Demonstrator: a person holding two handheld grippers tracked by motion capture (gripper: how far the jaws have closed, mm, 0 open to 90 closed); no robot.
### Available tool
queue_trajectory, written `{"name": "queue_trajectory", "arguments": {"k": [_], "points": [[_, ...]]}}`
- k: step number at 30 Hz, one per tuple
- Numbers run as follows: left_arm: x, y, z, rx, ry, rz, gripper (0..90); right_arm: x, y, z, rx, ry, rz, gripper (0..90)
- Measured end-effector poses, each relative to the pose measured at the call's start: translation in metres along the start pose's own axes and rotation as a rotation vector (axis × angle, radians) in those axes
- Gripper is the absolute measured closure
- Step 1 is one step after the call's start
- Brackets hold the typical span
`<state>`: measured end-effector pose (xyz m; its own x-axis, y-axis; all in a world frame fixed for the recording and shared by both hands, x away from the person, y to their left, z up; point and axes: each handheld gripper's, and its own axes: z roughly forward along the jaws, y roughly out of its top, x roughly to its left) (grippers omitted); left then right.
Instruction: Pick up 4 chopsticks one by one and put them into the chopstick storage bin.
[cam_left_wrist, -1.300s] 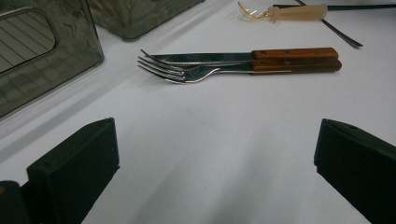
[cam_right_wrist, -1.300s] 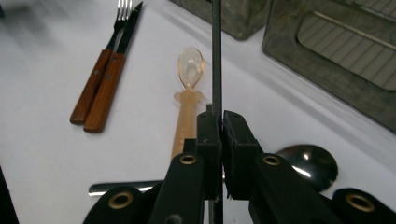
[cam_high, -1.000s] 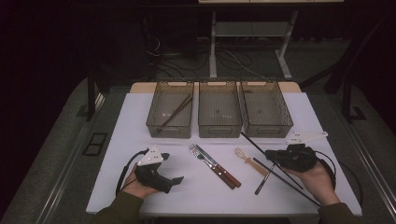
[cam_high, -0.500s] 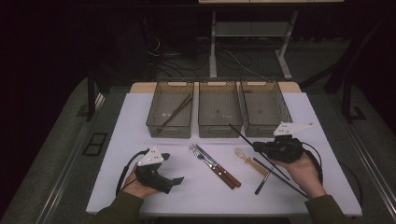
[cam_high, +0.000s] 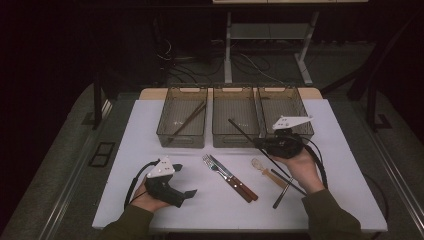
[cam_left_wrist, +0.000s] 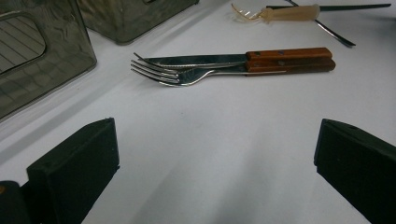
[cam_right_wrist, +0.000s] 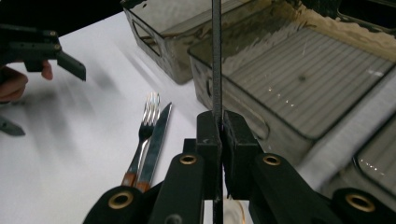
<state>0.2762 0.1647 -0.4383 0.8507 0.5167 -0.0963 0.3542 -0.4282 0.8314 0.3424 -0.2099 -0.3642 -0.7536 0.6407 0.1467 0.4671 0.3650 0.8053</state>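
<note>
**Chopstick clamped and lifted over the bins**

The right hand-held gripper (cam_high: 260, 144) has its jaws closed tight on a dark chopstick (cam_high: 244, 132), which slants up off the bench (cam_high: 125, 165) toward the middle bin (cam_high: 235, 137). A second chopstick (cam_high: 282, 192) lies on the bench just below that hand, beside a small spoon (cam_high: 265, 171). The left hand-held gripper (cam_high: 187, 195) rests on the bench with its jaws wide apart and empty, facing a fork (cam_left_wrist: 173, 77) and knife (cam_left_wrist: 205, 59) with wooden handles. The left bin (cam_high: 182, 125) holds two brown chopsticks (cam_high: 187, 120).
</note>
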Motion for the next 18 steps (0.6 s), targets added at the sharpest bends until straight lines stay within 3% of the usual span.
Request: {"name": "queue_trajectory", "arguments": {"k": [18], "points": [[-0.001, 0.0, 0.002, -0.006, -0.012, -0.001, 0.0, 0.011, 0.055, 0.059, -0.013, 0.021, -0.003, 85.8]]}}
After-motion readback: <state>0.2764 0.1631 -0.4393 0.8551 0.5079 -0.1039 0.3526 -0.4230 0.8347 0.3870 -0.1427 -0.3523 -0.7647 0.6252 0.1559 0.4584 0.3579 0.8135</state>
